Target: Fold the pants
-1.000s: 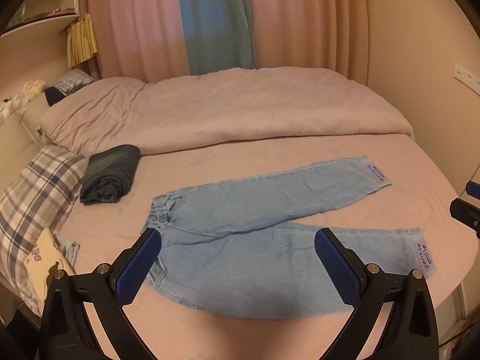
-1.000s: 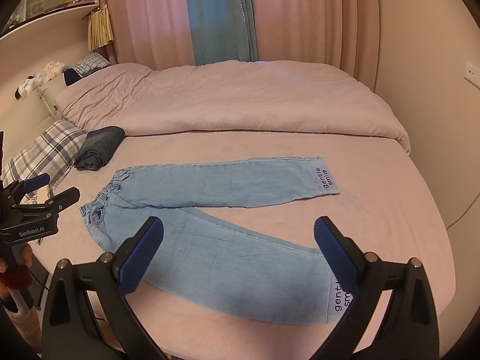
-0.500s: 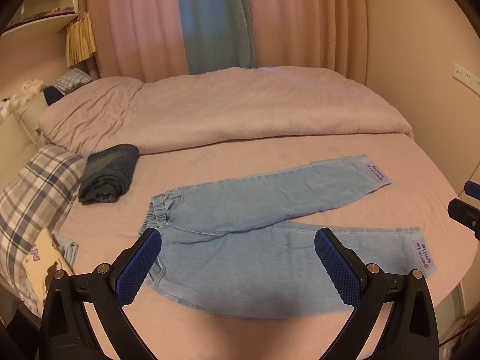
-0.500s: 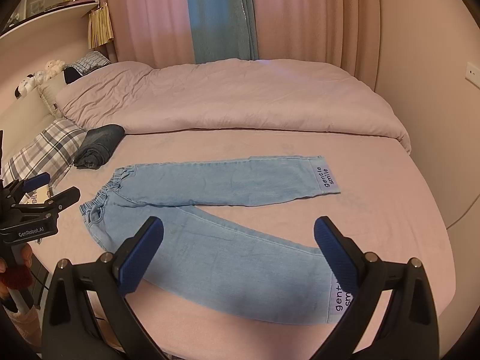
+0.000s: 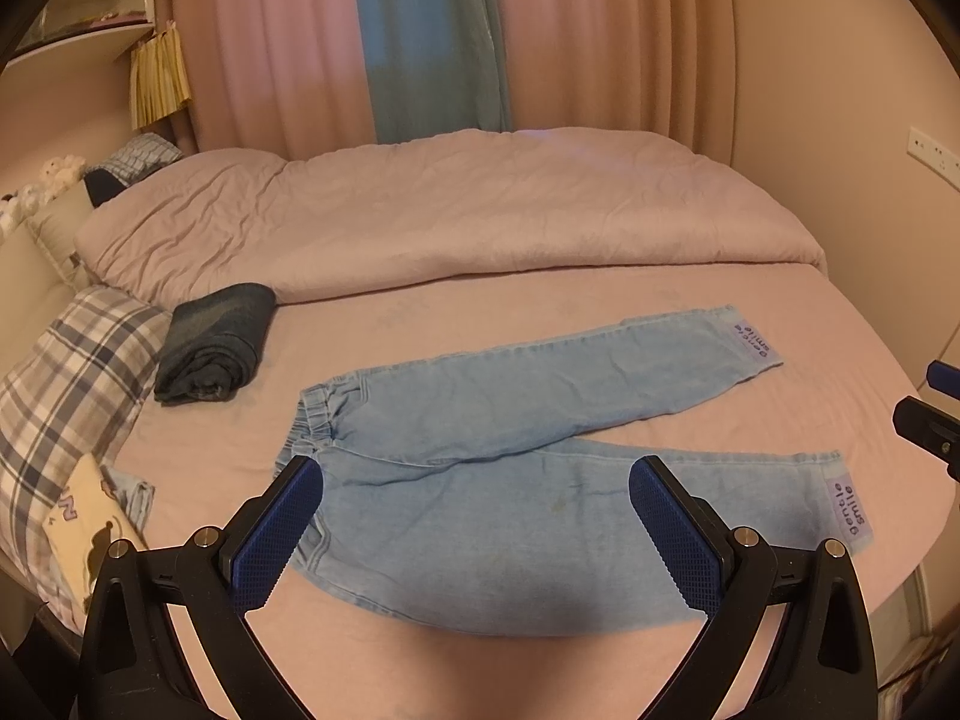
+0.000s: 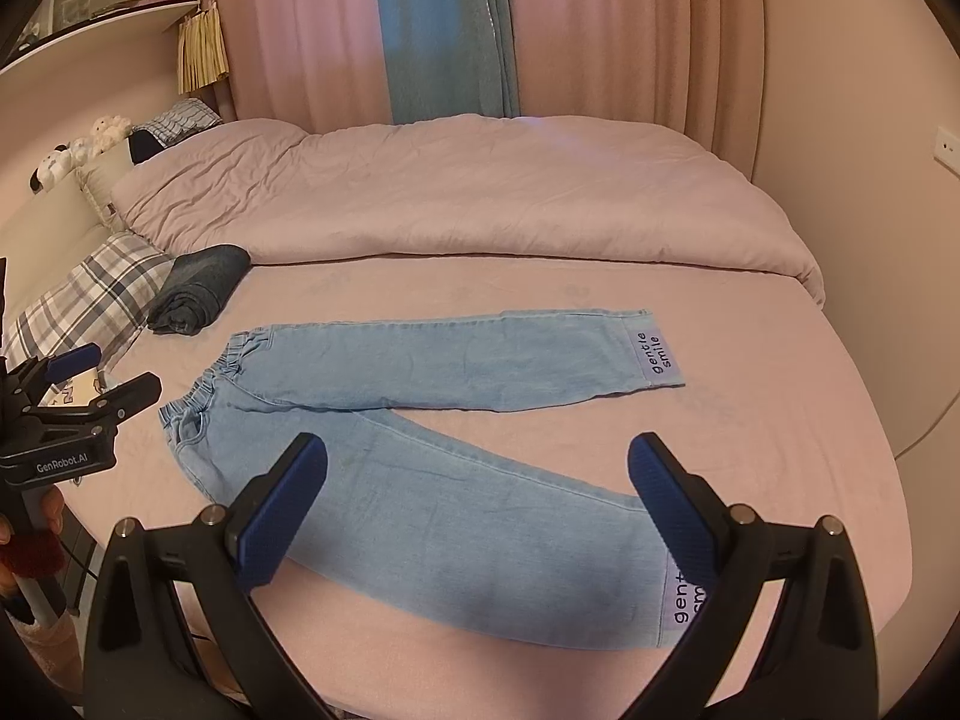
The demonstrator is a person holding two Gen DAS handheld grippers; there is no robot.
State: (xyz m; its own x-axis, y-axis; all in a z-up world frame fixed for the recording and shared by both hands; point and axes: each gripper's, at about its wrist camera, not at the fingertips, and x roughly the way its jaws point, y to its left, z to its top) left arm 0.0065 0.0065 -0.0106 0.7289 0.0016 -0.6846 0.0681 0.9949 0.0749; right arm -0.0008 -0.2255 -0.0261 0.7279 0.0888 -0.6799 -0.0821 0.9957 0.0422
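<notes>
Lying flat on the pink bed (image 5: 630, 312), the light-blue pants (image 5: 480, 480) are spread with their legs splayed apart in a narrow V: elastic waistband toward the plaid pillow (image 5: 66, 372), cuffs with printed patches toward the opposite edge. Nothing is folded yet, so this reads as the very start, the approach before the first grasp.

The left hand-held gripper (image 5: 474, 531) hangs above the near leg and seat, jaws spread wide and empty. The right hand-held gripper (image 6: 477, 510) hovers over the near leg closer to its cuff, equally wide and holding nothing. Neither touches the denim.

A sensible first fold would bring one leg over the other. That calls for one gripper to pinch at the waistband and the other at a cuff, then carrying that leg across so the seams line up. The fabric looks soft with a few wrinkles, so a shallow pinch of only the top layers may slip.

A rolled dark garment (image 5: 213, 342) sits near the waistband, just apart from it, beside the duvet (image 5: 450, 210).
</notes>
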